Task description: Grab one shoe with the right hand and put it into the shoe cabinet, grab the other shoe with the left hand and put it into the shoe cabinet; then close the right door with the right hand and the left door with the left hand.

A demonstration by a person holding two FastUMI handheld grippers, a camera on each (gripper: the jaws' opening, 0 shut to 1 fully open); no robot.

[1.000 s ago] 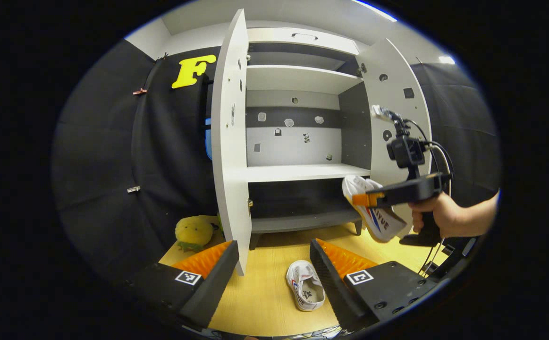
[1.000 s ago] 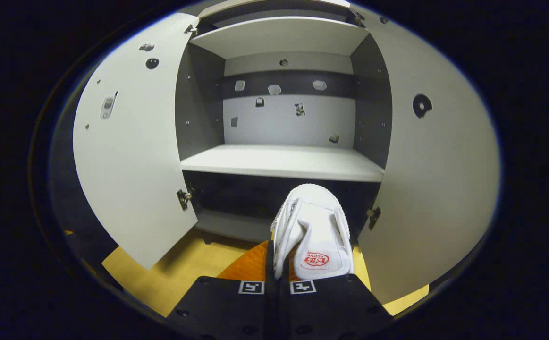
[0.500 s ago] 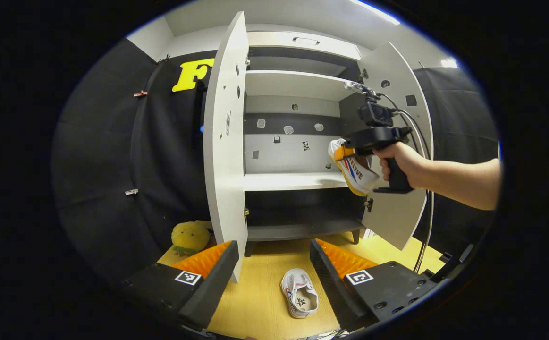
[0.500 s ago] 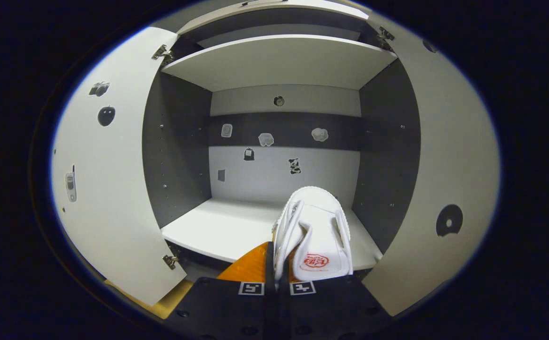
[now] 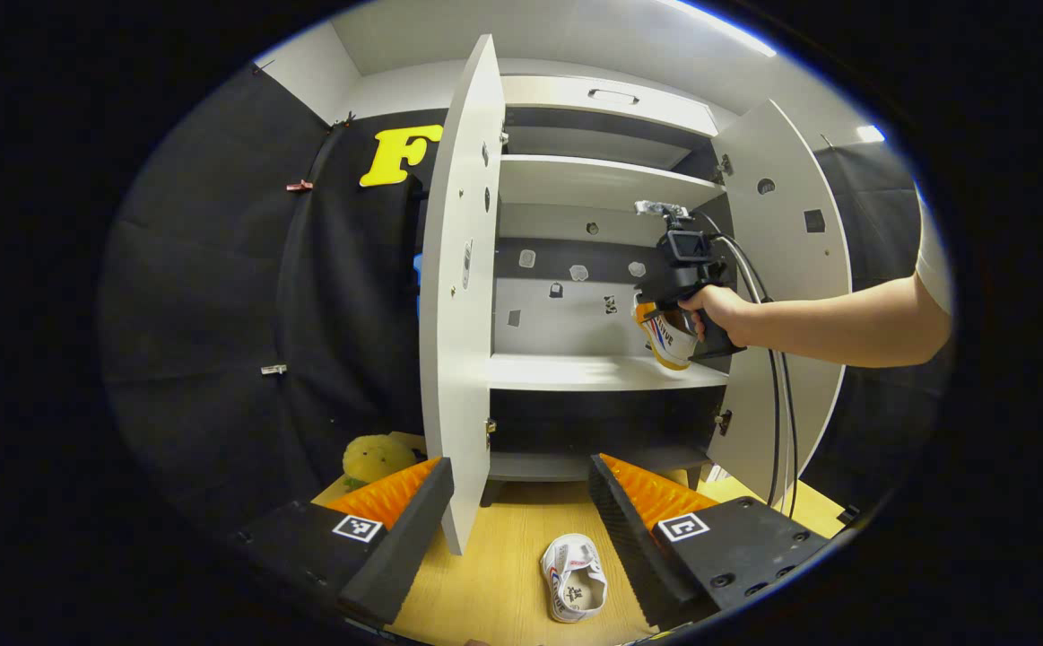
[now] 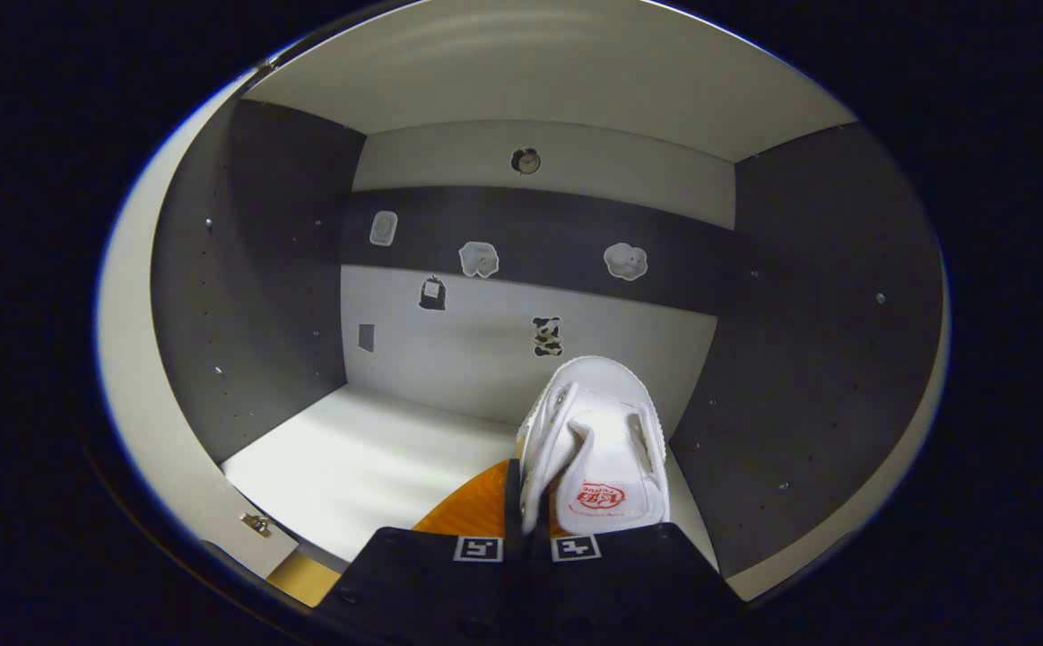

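Note:
In the right gripper view my right gripper (image 6: 528, 498) is shut on the side of a white shoe (image 6: 597, 444), held above the right part of the cabinet's middle shelf (image 6: 369, 467). The left gripper view shows that same shoe (image 5: 664, 334) and the right gripper (image 5: 656, 314), held by a hand (image 5: 717, 309), inside the open white shoe cabinet (image 5: 602, 269). The other white shoe (image 5: 575, 588) lies on the wooden floor between the fingers of my left gripper (image 5: 521, 502), which is open and well above it. Both cabinet doors, the left door (image 5: 458, 296) and the right door (image 5: 781, 296), stand open.
A yellow plush toy (image 5: 378, 458) sits on the floor to the left of the left door. A cable (image 5: 777, 422) hangs from the right gripper in front of the right door. Small stickers dot the cabinet's back wall (image 6: 521, 332).
The right gripper carried its shoe up and forward, from in front of the lower compartment into the middle compartment. The left gripper stayed open over the floor shoe, its view shifting slightly.

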